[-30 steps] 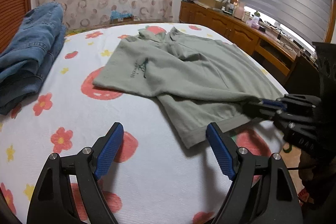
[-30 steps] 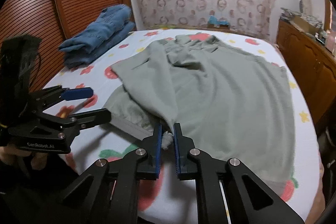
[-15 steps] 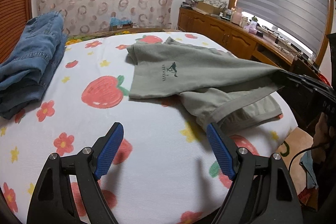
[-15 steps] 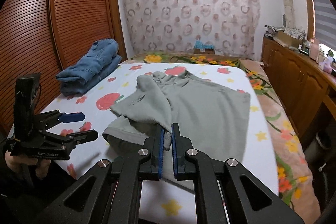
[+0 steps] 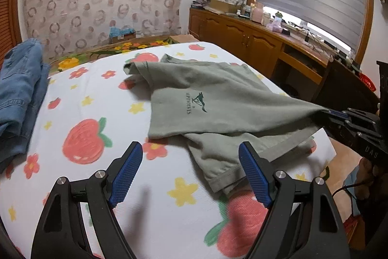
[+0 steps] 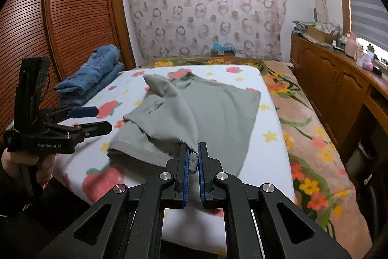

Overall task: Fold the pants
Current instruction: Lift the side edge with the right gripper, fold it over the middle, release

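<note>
Grey-green pants (image 5: 218,108) with a small dark logo lie spread on the bed, also seen in the right wrist view (image 6: 218,113). My right gripper (image 6: 193,159) is shut on a corner of the fabric and holds it lifted and stretched at the bed's near right edge; it also shows in the left wrist view (image 5: 337,114). My left gripper (image 5: 189,171) is open and empty above the sheet, just left of the hem (image 5: 225,179). It also shows in the right wrist view (image 6: 93,119).
The bed has a white sheet with strawberries and flowers (image 5: 84,142). Folded blue jeans (image 5: 19,94) lie at its far left. A wooden cabinet (image 5: 254,40) with clutter runs along the right wall. A slatted wardrobe (image 6: 72,28) stands on the left.
My right gripper has pulled the pants corner up and back toward the bed's near right edge, dragging the fabric across. My left gripper has stayed open and has drawn back a little.
</note>
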Demonstrator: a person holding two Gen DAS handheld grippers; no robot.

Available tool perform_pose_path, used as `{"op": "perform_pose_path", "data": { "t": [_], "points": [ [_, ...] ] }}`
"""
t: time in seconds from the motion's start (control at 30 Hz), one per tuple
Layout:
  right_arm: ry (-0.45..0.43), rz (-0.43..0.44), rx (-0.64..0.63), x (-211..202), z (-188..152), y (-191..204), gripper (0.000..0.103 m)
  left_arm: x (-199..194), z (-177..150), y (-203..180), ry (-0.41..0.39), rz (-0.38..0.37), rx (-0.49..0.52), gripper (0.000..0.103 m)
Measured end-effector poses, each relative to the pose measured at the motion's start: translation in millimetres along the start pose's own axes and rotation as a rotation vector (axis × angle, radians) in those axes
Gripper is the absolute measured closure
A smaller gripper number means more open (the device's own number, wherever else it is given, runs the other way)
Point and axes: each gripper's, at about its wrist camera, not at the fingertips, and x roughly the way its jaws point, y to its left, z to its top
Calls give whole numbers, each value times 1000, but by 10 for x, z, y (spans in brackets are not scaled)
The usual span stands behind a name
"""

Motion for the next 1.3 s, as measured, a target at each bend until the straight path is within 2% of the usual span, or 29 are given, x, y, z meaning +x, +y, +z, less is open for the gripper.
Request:
{"op": "perform_pose_path", "data": {
  "t": [0.27, 0.57, 1.03, 1.1, 1.3],
  "points": [
    [72, 3, 22, 54, -46, -64, 96, 193, -110, -123, 61, 18, 33, 21],
    [63, 23, 58, -77, 34, -119, 96, 228, -125, -141, 68, 18, 29, 21],
    [91, 24, 96, -18, -16, -204, 96, 318, -187, -75, 98, 22, 20, 21],
    [89, 19, 88, -46, 1, -198, 87, 334, -204, -75, 100, 23, 21, 21],
    [54, -8, 118, -244, 21, -288, 84, 313, -236, -35, 91, 7, 1, 21]
  ]
}}
